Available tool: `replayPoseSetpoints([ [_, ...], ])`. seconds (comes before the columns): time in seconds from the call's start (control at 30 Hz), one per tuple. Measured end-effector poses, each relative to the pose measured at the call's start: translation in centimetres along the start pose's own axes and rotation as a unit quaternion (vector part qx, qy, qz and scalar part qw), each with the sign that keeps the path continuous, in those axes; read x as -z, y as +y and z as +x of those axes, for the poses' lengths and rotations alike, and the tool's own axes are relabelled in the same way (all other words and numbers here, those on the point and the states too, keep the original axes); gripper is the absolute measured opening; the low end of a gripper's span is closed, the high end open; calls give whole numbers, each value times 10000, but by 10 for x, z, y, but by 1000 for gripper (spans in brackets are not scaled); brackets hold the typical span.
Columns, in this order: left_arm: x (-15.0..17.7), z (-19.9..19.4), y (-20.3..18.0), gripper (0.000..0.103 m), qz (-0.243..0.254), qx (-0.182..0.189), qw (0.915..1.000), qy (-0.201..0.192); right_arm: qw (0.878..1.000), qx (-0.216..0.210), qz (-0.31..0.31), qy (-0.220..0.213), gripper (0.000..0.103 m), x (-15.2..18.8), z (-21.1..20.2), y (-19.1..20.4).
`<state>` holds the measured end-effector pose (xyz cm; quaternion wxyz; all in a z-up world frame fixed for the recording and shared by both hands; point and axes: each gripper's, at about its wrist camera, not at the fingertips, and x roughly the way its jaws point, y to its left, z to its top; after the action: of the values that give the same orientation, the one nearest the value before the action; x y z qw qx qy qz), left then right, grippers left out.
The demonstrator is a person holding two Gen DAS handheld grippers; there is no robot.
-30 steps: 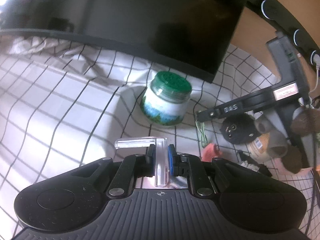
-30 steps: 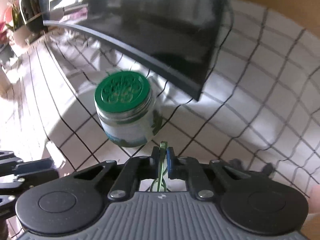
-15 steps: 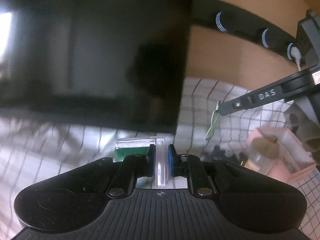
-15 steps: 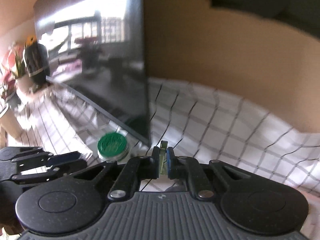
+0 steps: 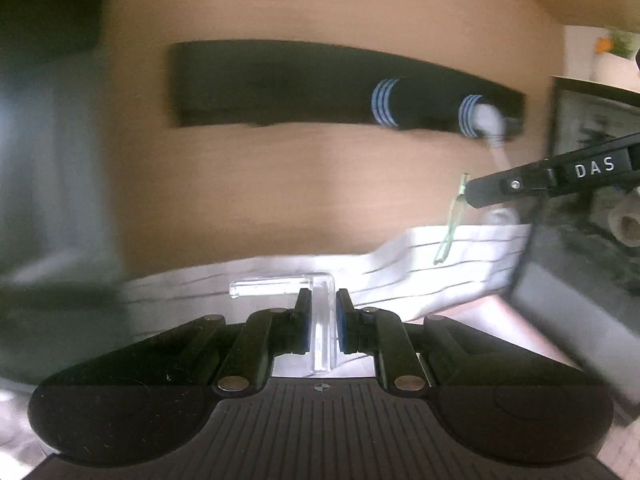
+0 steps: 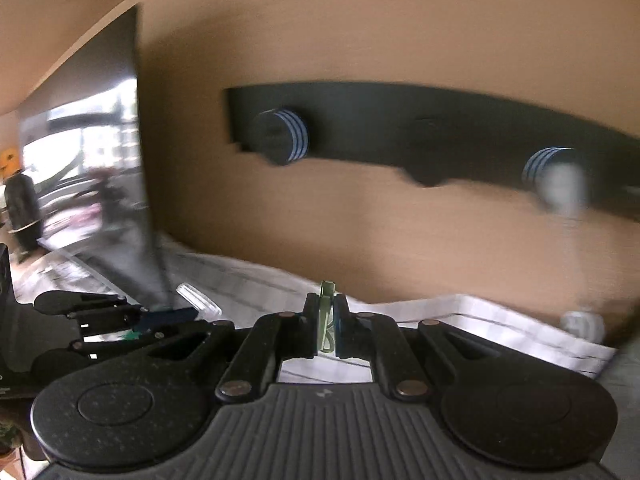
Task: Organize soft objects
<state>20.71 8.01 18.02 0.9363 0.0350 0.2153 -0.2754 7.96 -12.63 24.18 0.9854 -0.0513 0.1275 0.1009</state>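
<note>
My left gripper (image 5: 322, 300) is shut on a clear L-shaped plastic piece (image 5: 320, 312), raised and facing the tan wall. My right gripper (image 6: 327, 304) is shut on a thin green loop (image 6: 326, 320). In the left wrist view the right gripper's finger (image 5: 552, 178) enters from the right with the green loop (image 5: 452, 224) hanging from its tip. In the right wrist view the left gripper (image 6: 168, 314) shows at the lower left with the clear piece (image 6: 198, 298). A black wall rack (image 6: 400, 132) with blue-striped round pegs (image 6: 286, 136) hangs ahead.
A dark monitor (image 6: 96, 152) stands at the left on the white checked cloth (image 6: 440, 320). A white object (image 6: 560, 184) hangs from one peg. In the left wrist view a dark container (image 5: 580, 248) with plush items is at the right.
Both grippers have risen and tilted up from the cloth and green-lidded jar toward the wall rack. Both keep their hold. The jar has left view.
</note>
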Motion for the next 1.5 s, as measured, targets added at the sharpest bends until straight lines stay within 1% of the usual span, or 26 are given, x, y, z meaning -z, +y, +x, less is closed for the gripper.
replayPoseSetpoints([
  [0.1, -7, 25, -35, 15, 27, 615, 9981, 52, 9991, 355, 203, 66, 7, 9, -13, -32],
  [0.17, -10, 46, -55, 15, -63, 1155, 9931, 191, 9974, 569, 379, 219, 7, 18, -14, -52],
  [0.23, -8, 72, -66, 16, -418, 1703, 9830, 546, 9953, 707, 510, 431, 7, 29, -10, -67],
  [0.27, -4, 90, -72, 16, -692, 1884, 9752, 937, 9937, 762, 553, 607, 7, 36, -5, -74],
  [0.3, 0, 104, -76, 16, -883, 1877, 9702, 1256, 9923, 803, 593, 740, 8, 41, -1, -80],
  [0.33, 5, 116, -81, 17, -995, 1772, 9681, 1467, 9905, 833, 667, 872, 11, 49, 5, -86],
  [0.37, 11, 124, -87, 17, -979, 1622, 9689, 1591, 9890, 835, 737, 970, 17, 56, 9, -91],
  [0.4, 15, 128, -92, 17, -883, 1475, 9713, 1645, 9873, 870, 817, 1049, 20, 63, 13, -97],
  [0.47, 21, 131, -102, 17, -533, 1220, 9764, 1701, 9851, 970, 893, 1102, 32, 79, 10, -104],
  [0.53, 26, 123, -104, 17, -267, 1186, 9779, 1701, 9844, 1015, 907, 1110, 38, 89, 10, -105],
  [0.63, 27, 112, -98, 17, -296, 1298, 9776, 1630, 9842, 1079, 898, 1082, 48, 98, 9, -102],
  [0.77, 26, 77, -73, 17, -490, 1090, 9843, 1299, 9883, 953, 777, 902, 60, 113, -6, -87],
  [0.87, 36, 42, -47, 17, -780, 839, 9885, 987, 9931, 653, 593, 776, 70, 135, -20, -66],
  [0.93, 50, 19, -26, 17, -987, 557, 9900, 838, 9949, 451, 377, 817, 72, 151, -26, -47],
  [1.0, 63, 2, -8, 17, -1155, 256, 9898, 797, 9951, 261, 135, 944, 72, 167, -28, -27],
  [1.03, 74, -7, 1, 17, -1241, 86, 9888, 828, 9947, 173, 70, 1012, 72, 174, -28, -18],
  [1.1, 93, -21, 15, 17, -1332, -100, 9867, 926, 9928, -19, 24, 1195, 72, 188, -25, -1],
  [1.17, 116, -32, 24, 17, -1314, -304, 9841, 1156, 9907, -172, -25, 1347, 72, 197, -19, 15],
  [1.27, 146, -40, 27, 17, -1099, -633, 9809, 1475, 9894, -234, -307, 1399, 72, 204, -11, 41],
  [1.37, 166, -50, 32, 17, -1074, -776, 9765, 1700, 9888, -361, -544, 1343, 72, 200, -5, 60],
  [1.43, 176, -57, 37, 17, -996, -1019, 9732, 1807, 9882, -480, -661, 1296, 74, 196, 1, 71],
  [1.5, 180, -64, 47, 17, -971, -1361, 9686, 1839, 9876, -599, -705, 1267, 74, 191, 8, 81],
])
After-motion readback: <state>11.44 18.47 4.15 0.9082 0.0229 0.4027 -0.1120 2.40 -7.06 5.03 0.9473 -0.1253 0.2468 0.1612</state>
